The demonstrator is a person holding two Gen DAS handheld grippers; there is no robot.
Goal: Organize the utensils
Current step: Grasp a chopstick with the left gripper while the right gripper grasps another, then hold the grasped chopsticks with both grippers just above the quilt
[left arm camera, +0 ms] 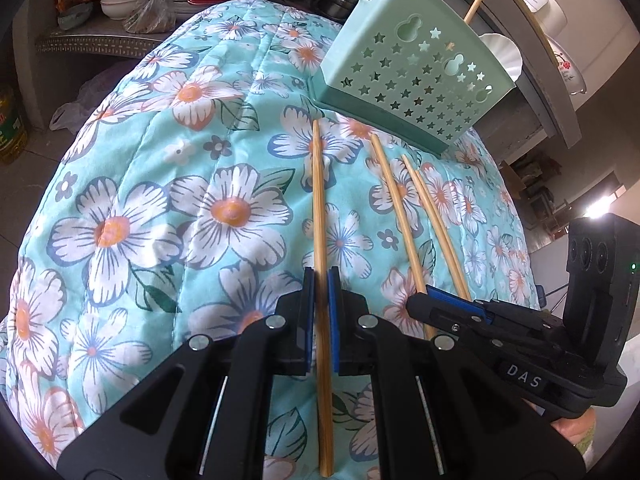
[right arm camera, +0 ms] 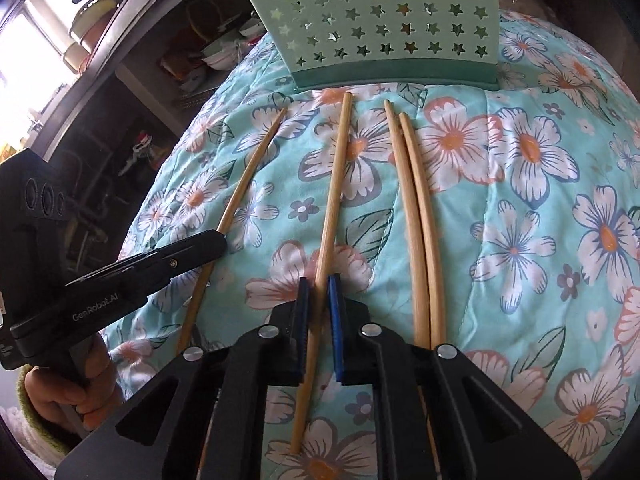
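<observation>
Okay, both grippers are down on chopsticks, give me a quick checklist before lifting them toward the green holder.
1. Left gripper shut on its chopstick: ok.
2. Right gripper shut on the second chopstick: ok.
3. Green holder upright on the floral cloth: ok.
4. Remaining pair of chopsticks clear of both grippers: ok.
5. Room inside the holder: cannot tell.

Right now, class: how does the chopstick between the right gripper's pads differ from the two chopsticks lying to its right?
The gripped chopstick is clamped by the right gripper; the pair lies free. The gripped chopstick lies alone, while the pair lie touching side by side. Shared: pale wood, on the floral cloth, tips toward the green holder.
</observation>
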